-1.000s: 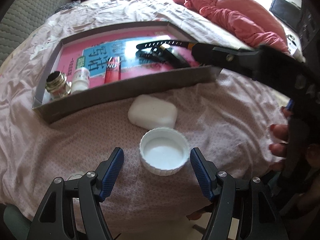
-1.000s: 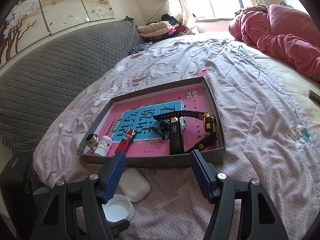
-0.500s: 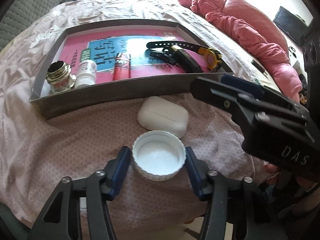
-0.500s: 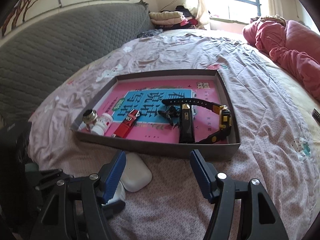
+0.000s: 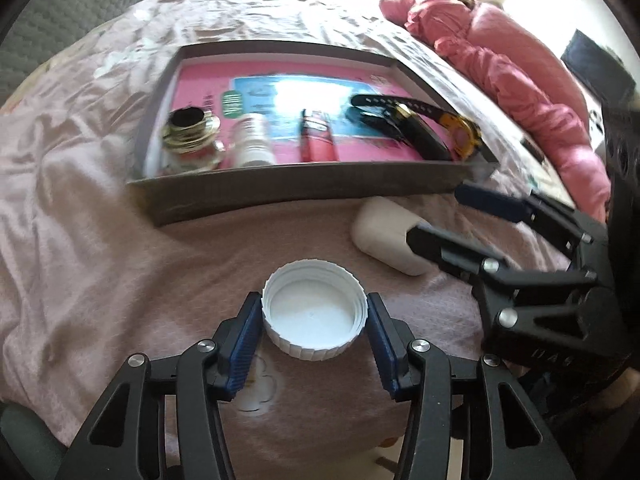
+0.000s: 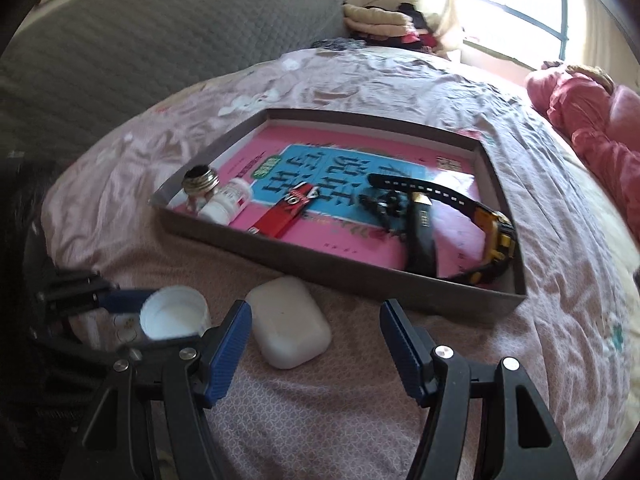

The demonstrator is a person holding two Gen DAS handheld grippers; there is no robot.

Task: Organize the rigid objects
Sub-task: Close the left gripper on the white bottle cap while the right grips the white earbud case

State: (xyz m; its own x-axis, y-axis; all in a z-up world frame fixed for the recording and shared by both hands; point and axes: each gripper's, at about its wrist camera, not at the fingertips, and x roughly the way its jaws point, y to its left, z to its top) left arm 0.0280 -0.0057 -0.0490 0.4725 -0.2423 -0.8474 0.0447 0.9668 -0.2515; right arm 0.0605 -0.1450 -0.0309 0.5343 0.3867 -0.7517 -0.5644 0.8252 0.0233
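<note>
White cap (image 5: 314,315) pinched in left hand-held gripper (image 5: 314,320); right hand-held gripper (image 6: 316,334) spread wide, empty, beside white case (image 6: 289,322).

one tray (image 6: 400,284), one cap (image 5: 314,316), one white case (image 6: 288,322), one watch (image 6: 496,236)

Pink bed sheet (image 6: 400,420) carries grey tray (image 6: 360,276), white cap (image 5: 314,316) & white case (image 6: 288,322) just beside it; pink quilt (image 5: 520,76) further back.

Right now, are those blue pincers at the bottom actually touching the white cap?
Touching. In the left wrist view the left gripper has both blue pads pressed against the ribbed sides of the white cap, no gap either side.
</note>
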